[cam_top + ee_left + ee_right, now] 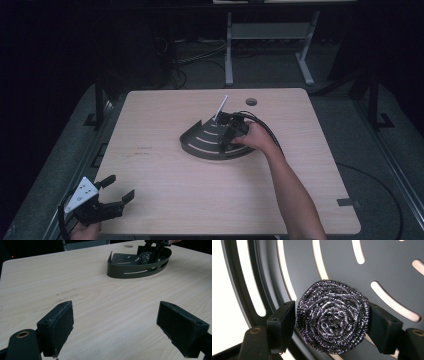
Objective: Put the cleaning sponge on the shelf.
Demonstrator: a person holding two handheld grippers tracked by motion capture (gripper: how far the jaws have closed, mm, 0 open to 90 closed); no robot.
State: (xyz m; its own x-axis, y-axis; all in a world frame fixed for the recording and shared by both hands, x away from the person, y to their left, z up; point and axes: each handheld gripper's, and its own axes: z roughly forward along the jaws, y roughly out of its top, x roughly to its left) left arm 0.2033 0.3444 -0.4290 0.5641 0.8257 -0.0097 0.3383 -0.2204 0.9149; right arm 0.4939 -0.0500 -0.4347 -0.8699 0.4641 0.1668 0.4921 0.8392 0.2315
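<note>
High view, from the left: the left hand-held gripper (116, 189) sits at the near left corner of the worktop (165, 180), jaws spread wide with nothing between them, well apart from the dark slotted tray (200, 142) at mid-worktop. Further right, the right hand-held gripper (227, 131) reaches into that tray. Its own view shows the steel wool scourer (333, 316) lying on the tray floor, between the two pads, which touch its sides.
</note>
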